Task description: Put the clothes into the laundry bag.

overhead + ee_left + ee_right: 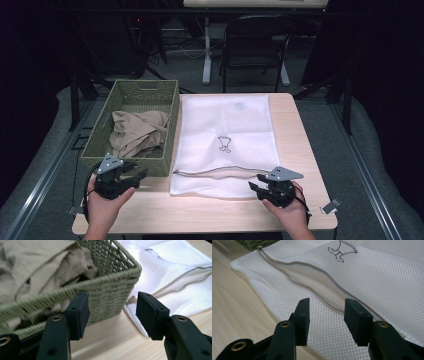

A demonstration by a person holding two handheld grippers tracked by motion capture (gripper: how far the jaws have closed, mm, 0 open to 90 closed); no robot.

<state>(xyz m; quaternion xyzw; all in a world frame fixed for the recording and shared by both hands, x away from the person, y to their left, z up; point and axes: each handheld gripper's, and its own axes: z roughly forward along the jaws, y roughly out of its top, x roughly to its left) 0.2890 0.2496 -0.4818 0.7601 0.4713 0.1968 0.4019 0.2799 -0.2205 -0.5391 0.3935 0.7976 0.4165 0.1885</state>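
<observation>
Risk lies with the slippery white mesh bag (225, 145) lying flat on the table (300, 150) beside the basket (170, 125) of beige cloth (135, 132), since either released, empty gripper, left (131, 176) or right (256, 188), could pinch one layer only.

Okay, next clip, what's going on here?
A person sits at a wooden table with a gripper in each hand. The left gripper, jaws open, points at the near corner of a green woven basket holding crumpled beige clothing. The right gripper, also open, sits over the near edge of a white mesh laundry bag lying flat. Nothing is held yet.
</observation>
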